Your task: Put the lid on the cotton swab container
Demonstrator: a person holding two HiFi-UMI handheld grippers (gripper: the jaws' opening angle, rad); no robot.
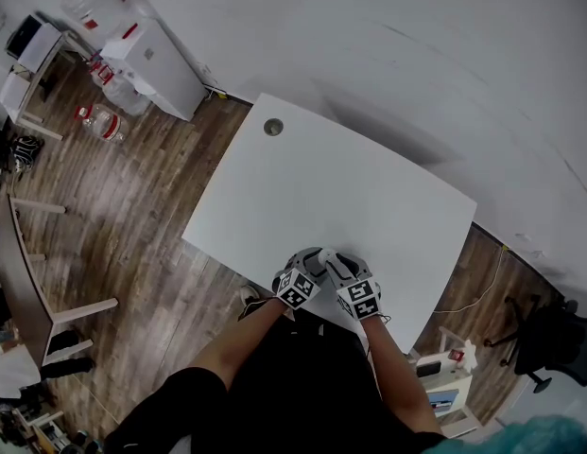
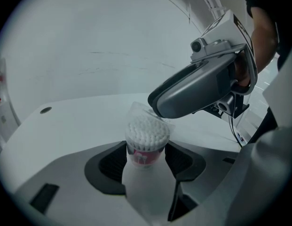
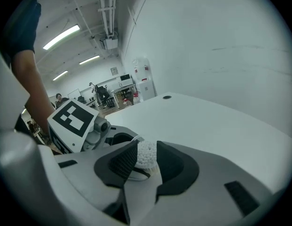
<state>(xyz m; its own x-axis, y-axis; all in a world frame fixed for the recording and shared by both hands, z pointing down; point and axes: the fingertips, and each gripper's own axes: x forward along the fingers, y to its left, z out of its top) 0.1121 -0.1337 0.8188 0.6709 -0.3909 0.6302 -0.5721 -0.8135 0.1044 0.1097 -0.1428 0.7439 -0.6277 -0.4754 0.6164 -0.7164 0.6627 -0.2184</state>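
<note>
Cotton swab container (image 2: 145, 166) stands upright between the fingers (image 2: 110, 161) of the left gripper (image 2: 146, 160). The fingers are closed on its body from both sides, and it is above the near edge of the white desk (image 1: 350, 197), close to the person. Its top is open and the white swab heads (image 2: 146, 131) show above the rim.

The clear lid (image 2: 145, 113) is just over these heads. It is tilted and not seated, and in the left gripper view its far side looks higher than its near side. The right gripper (image 3: 146, 163) comes to it from the right. Its fingers (image 3: 121, 160) are almost together, and I judge that they pinch the thin lid by its edge; the plastic is transparent, so the grip is hard to read with certainty.

The step in hand is, I think, the placing itself: both parts are held and brought together, but the lid is not on yet.

The next move probably calls for making the lid level and centring it over the round rim. Then it must be pressed straight down while the left gripper keeps the container firm and upright. A tilted press could catch the swab heads under the edge of the lid.
</note>
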